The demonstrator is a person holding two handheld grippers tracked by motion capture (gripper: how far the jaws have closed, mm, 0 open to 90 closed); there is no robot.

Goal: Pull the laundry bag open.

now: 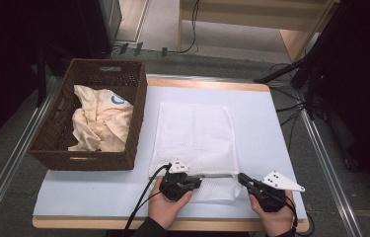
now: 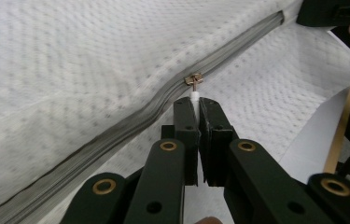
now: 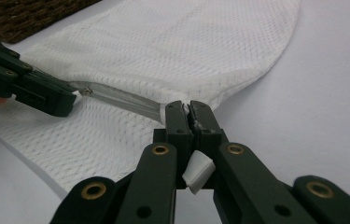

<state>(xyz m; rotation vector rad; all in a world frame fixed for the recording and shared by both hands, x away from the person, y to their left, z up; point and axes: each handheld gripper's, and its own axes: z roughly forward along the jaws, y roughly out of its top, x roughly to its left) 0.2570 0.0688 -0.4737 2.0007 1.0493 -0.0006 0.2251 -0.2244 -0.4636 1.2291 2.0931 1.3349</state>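
I see the white mesh zip-up laundry bag [image 1: 192, 136] lying flat mid-table on the pale blue table top [image 1: 89, 190], just right of the brown woven basket [image 1: 59, 148] w/ a cream-yellow crumpled garment [image 1: 98, 123] inside. My left gripper [image 2: 195, 103] is clamped tight on the small white zip pull tab [image 2: 194, 96], approx. halfway along the grey zip [image 2: 116, 130]. My right gripper [image 3: 189, 112] is pinched shut on the bag's edge at the zip's end.

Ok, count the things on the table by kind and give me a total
Baskets: 1, the basket
Cloths: 1, the cloth in it
Mesh bags: 1, the bag
Grippers: 2, left gripper and right gripper
Total: 5
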